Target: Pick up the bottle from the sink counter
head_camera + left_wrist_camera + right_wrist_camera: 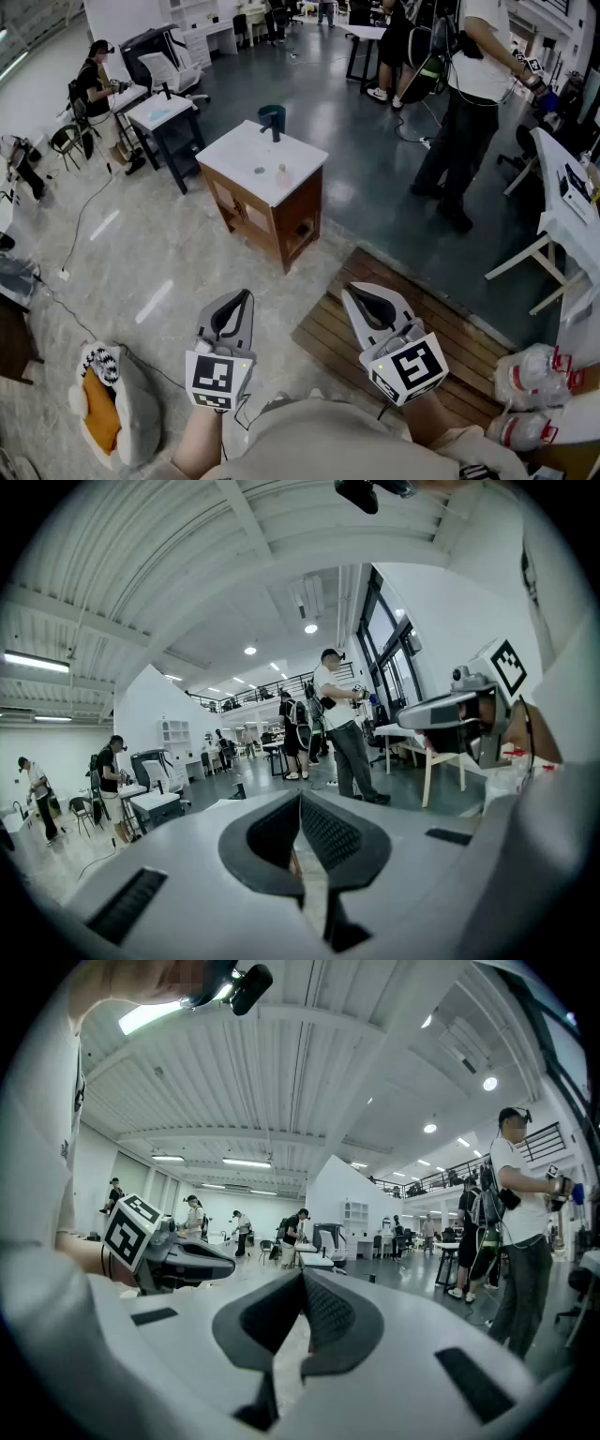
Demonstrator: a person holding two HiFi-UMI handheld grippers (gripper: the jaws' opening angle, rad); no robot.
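In the head view a small pale bottle stands on the white top of the sink counter, a wooden cabinet out on the floor with a dark faucet at its far edge. Both grippers are held low and near me, far short of the counter. My left gripper is shut with nothing in it, and its jaws meet in the left gripper view. My right gripper is also shut and empty, its jaws closed together in the right gripper view. The bottle does not show in either gripper view.
A wooden pallet lies on the floor in front of my right gripper. A person stands beyond the counter at the right, next to a white table. Desks and a seated person are at the far left. Bags lie by my feet.
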